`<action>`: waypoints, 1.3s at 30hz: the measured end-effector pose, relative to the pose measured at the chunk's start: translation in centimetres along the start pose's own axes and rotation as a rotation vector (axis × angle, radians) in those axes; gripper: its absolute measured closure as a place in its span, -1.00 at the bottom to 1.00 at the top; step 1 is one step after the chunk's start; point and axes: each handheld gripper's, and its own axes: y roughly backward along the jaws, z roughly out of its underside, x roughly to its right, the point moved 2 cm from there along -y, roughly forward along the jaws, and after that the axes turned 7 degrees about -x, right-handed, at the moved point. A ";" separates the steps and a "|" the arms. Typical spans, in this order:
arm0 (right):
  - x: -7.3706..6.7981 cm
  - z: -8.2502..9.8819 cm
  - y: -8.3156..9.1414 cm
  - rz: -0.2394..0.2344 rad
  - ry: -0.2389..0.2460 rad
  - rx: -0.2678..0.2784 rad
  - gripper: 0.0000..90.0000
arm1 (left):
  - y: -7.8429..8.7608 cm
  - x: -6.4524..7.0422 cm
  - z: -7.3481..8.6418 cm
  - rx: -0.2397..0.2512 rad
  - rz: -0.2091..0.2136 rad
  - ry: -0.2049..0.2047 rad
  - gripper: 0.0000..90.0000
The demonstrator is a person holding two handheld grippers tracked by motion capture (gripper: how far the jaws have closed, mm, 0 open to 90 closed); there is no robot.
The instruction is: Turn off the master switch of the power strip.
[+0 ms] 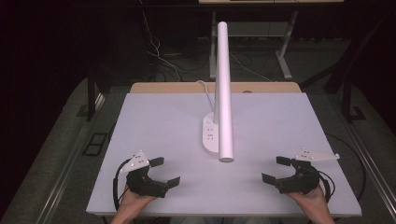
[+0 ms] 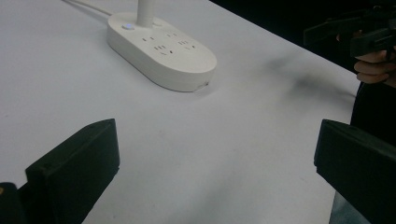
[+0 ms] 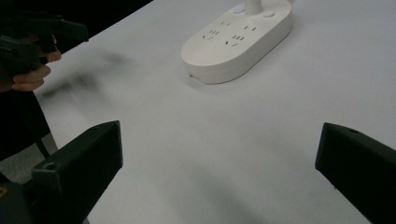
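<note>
A white desk lamp stands mid-table: its oval base (image 1: 211, 135) carries socket outlets, and a long white tube (image 1: 223, 88) rises from it and leans toward the near side. In the left gripper view the base (image 2: 161, 49) lies ahead; in the right gripper view the base (image 3: 238, 37) lies ahead too. My left gripper (image 1: 164, 171) rests at the near left of the table, open, nothing between its jaws. My right gripper (image 1: 276, 170) sits at the near right, open and empty as well. Both point inward toward the lamp.
The white tabletop (image 1: 163, 121) has a wooden strip (image 1: 154, 87) along its far edge. The lamp's white cord (image 1: 204, 88) runs off the back. Beyond the table, cables (image 1: 159, 56) lie on the dark floor beside a desk frame leg (image 1: 282, 56).
</note>
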 end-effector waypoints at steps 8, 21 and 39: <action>0.0 0.0 -0.1 -0.006 0.010 -0.023 -1.00 | 0.1 0.0 0.0 0.000 0.002 0.002 -1.00; -0.2 0.1 -0.2 -0.003 0.015 -0.052 -0.99 | 0.2 0.0 -0.1 -0.008 0.011 0.006 -1.00; 0.1 0.3 -0.5 0.002 0.021 -0.074 -1.00 | 0.5 0.1 -1.2 -0.037 0.006 0.002 -1.00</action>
